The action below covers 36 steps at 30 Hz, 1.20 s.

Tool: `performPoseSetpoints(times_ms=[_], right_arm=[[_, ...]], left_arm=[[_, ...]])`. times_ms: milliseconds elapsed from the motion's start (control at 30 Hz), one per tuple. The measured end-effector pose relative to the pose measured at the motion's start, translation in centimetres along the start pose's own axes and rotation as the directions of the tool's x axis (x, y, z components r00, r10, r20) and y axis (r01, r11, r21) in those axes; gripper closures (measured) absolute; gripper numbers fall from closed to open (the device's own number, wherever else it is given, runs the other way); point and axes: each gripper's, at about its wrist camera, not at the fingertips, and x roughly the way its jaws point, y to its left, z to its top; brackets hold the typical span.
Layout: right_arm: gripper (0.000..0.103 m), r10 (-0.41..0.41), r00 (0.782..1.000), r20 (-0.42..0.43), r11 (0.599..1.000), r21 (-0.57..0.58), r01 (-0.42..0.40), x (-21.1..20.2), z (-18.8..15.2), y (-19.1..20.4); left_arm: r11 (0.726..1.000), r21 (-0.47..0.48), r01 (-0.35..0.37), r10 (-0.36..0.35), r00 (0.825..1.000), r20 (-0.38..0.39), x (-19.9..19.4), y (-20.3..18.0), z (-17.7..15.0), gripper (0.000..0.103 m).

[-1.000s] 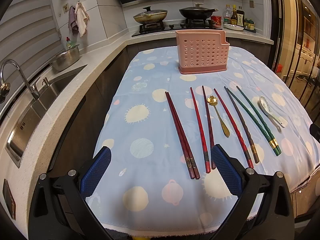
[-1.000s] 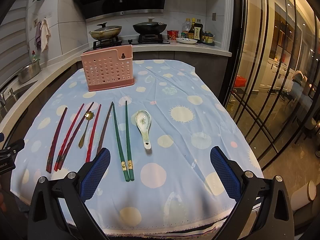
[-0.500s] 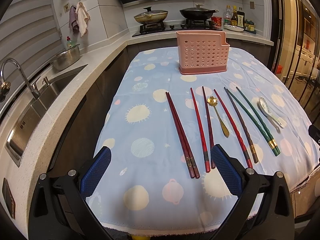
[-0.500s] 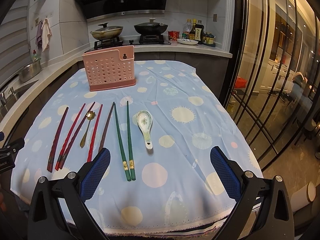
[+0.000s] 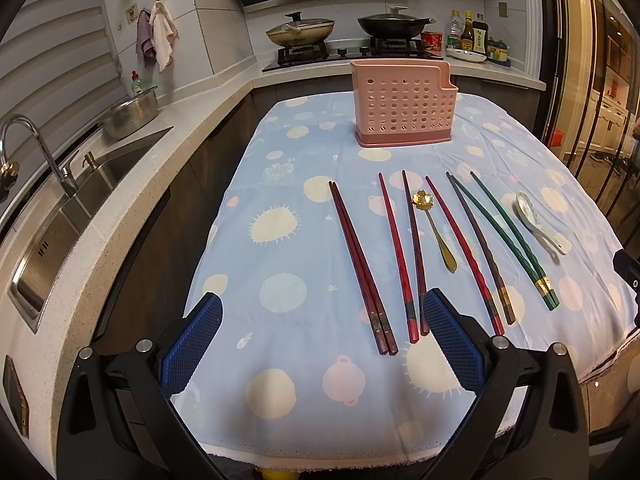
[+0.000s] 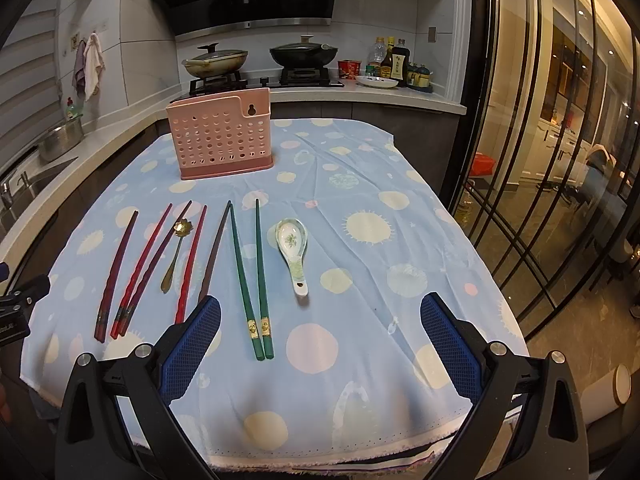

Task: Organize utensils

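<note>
A pink perforated utensil holder (image 5: 404, 106) (image 6: 222, 138) stands at the far end of the blue spotted tablecloth (image 5: 280, 264). Several chopsticks lie in a row: a dark red pair (image 5: 360, 264), red and brown ones (image 5: 394, 240), and a green pair (image 5: 508, 236) (image 6: 252, 276). A gold spoon (image 5: 434, 230) (image 6: 176, 252) lies among them. A white ceramic spoon (image 5: 536, 220) (image 6: 294, 248) lies to the right. My left gripper (image 5: 320, 344) is open above the near edge by the red chopsticks. My right gripper (image 6: 320, 344) is open above the near edge, the green pair's ends between its fingers.
A sink (image 5: 60, 216) with tap and a steel bowl (image 5: 130, 112) are on the counter to the left. A stove with two pans (image 5: 348, 28) and bottles (image 6: 390, 62) stand behind the table. Glass doors (image 6: 560, 160) run along the right.
Both grippers have drifted slightly closer to the table; the utensils have not moved and both grippers stay open.
</note>
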Motion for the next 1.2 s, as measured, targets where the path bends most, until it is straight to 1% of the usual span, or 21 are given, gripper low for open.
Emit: performPoseSetpoints(times_ms=[1200], right_arm=[[0.007,0.018,1.0,0.003,1.0,-0.009,-0.018,0.22,0.26,0.52]], left_arm=[[1.0,0.009,-0.002,0.002,1.0,0.012,-0.32,-0.43,0.41,0.007]])
